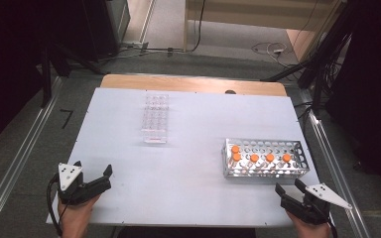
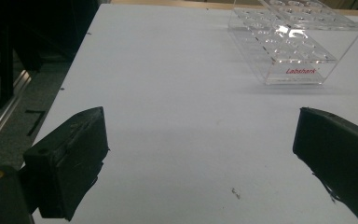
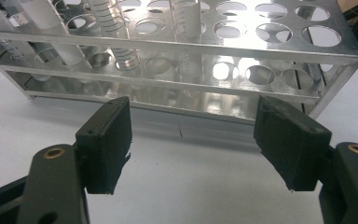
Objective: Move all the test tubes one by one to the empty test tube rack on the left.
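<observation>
**A:** where's everything sitting?

**B:** My left gripper (image 1: 93,170) is gaping near the table's (image 1: 188,198) front corner, right gripper (image 1: 288,187) spread too, just before the metal rack (image 1: 265,158) (five orange-capped tubes (image 1: 254,157)). Clear rack (image 1: 155,118) well apart, far-left.

Orange caps (image 1: 254,157), silver metal rack (image 1: 302,166), clear rack (image 1: 156,119) w/ red lettering, white table (image 1: 188,173).

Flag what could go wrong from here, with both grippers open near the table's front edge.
The right gripper sits close to the metal rack of orange-capped tubes; a forward push could shove it or tip the tubes, which stand close together. The clear acrylic rack ahead of the left gripper is empty and probably light, so it may slide when touched.
</observation>
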Available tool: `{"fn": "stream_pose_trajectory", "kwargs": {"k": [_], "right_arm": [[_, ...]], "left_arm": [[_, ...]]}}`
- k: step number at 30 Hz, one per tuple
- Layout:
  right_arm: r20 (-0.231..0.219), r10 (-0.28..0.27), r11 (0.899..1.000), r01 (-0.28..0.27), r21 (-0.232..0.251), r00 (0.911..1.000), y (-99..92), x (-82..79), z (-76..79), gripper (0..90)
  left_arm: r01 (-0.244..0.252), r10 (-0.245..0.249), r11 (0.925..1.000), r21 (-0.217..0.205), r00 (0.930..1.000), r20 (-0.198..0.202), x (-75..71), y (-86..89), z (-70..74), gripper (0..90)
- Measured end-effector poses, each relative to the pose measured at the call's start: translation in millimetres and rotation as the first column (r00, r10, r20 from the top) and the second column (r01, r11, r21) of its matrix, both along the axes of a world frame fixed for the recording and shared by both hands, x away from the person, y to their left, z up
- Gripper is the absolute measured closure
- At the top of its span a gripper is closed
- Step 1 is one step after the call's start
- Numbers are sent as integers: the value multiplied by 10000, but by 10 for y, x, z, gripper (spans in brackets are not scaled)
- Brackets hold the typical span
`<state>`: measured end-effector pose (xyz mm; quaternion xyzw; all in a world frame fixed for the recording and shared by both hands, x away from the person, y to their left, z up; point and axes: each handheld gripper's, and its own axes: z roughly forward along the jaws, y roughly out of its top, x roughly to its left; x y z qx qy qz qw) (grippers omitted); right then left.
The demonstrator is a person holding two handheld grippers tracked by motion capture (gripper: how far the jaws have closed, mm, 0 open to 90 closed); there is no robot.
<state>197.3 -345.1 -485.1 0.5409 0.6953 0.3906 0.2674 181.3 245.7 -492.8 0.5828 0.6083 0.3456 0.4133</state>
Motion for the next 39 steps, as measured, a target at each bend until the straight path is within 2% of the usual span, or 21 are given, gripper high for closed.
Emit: {"fn": "stream_pose_trajectory", "kwargs": {"k": [14,24,31,39], "right_arm": [[58,-23,9999,22,129,10000,-5,-18,39,263],[237,-166,9993,158,332,9996,-16,-45,92,276],[519,-140,9992,121,381,9986,-17,-40,153,313],[699,103,9991,-132,413,9975,4,43,226,407]], "left_arm": [[-267,264,9992,307,9996,106,-19,-7,4,40],[-286,282,9991,311,9995,118,-16,-9,2,40],[-308,304,9989,354,9995,121,-11,-20,-4,40],[-252,249,9988,414,9997,77,-4,-26,-11,43]]}}
